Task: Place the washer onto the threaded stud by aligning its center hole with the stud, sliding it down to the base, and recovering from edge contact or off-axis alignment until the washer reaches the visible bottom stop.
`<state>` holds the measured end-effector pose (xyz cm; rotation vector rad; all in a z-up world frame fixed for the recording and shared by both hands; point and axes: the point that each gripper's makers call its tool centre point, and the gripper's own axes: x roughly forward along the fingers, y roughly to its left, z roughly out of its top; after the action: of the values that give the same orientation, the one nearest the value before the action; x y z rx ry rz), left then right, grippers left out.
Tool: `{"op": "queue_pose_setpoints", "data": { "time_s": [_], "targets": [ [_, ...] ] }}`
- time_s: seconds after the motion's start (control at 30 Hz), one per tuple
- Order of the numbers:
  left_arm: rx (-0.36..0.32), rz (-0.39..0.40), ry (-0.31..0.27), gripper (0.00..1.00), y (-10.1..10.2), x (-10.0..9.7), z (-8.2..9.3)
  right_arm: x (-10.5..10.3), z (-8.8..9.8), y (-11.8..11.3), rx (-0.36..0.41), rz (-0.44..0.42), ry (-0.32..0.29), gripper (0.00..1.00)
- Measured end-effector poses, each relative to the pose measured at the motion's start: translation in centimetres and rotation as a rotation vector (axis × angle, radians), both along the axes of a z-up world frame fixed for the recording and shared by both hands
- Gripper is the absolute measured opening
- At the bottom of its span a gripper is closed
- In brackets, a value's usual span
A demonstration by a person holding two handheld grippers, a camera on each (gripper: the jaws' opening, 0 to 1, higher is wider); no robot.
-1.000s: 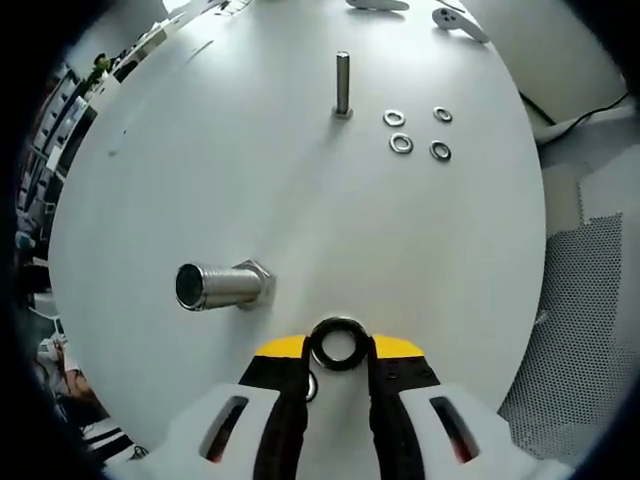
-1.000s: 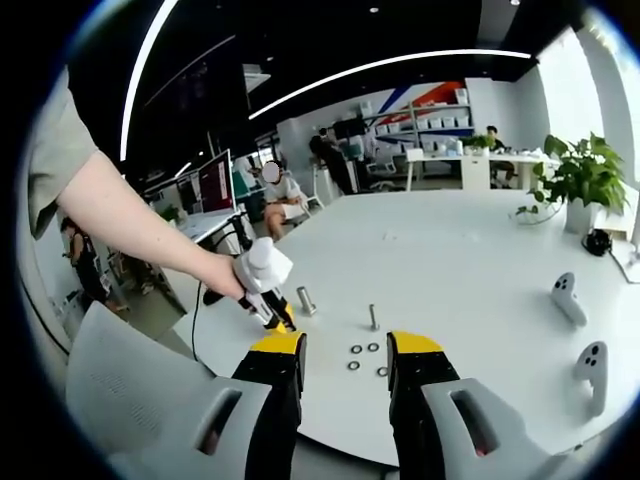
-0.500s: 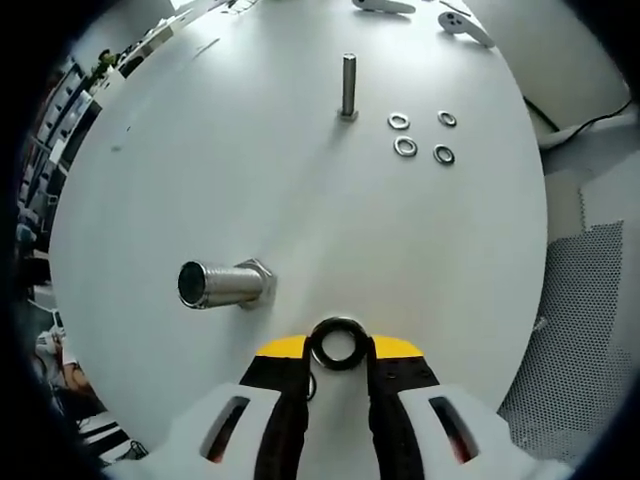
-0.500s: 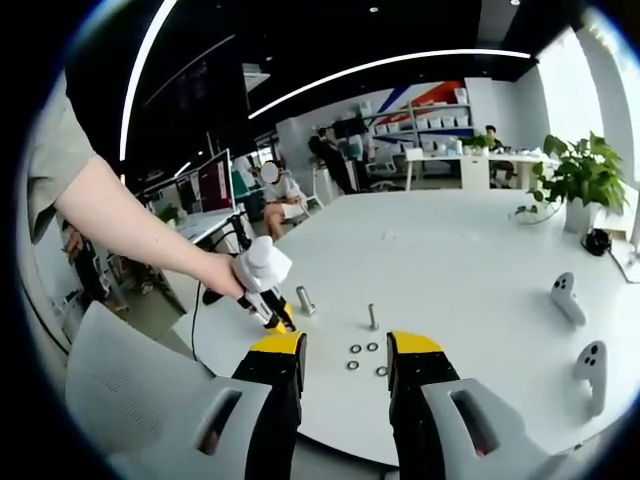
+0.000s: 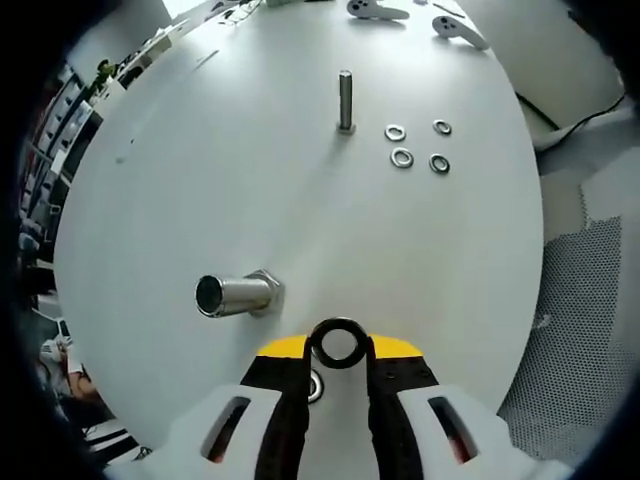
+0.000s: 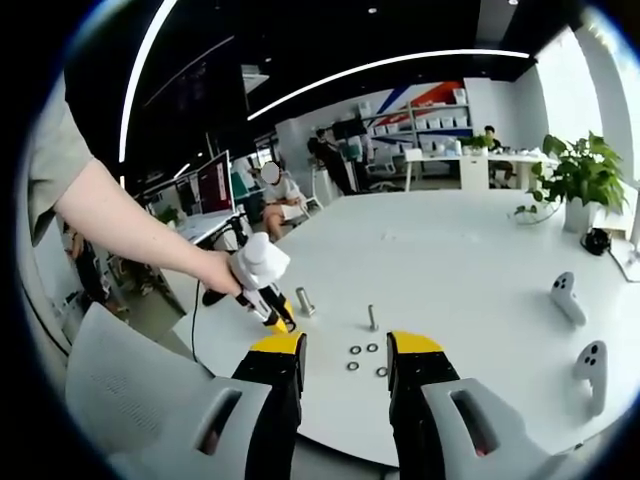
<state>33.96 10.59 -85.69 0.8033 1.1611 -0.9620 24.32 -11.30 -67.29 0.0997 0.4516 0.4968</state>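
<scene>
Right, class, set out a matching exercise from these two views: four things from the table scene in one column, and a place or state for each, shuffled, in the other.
Things:
1. dark washer
2. thick stud
3. thin stud
4. right gripper

Places or states:
A. open, holding nothing
B. stands next to four loose washers
C. held between the left gripper's fingers
D. on a hex base, nearest the left gripper

Pairs: 1-C, 2-D, 3-B, 4-A

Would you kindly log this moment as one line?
left gripper: shut on washer | thick stud: bare | right gripper: open, idle
</scene>
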Motion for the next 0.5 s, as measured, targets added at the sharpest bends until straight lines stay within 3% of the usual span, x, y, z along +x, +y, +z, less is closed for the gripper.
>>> {"op": "queue_pose_setpoints", "data": {
  "time_s": [0.5],
  "targets": [
    [-0.023, -0.052, -0.066, 0.19, -0.6, 1.3, 3.8, 0.0, 0.0, 0.0, 0.004, 0.0, 0.0, 0.34]
  ]
}}
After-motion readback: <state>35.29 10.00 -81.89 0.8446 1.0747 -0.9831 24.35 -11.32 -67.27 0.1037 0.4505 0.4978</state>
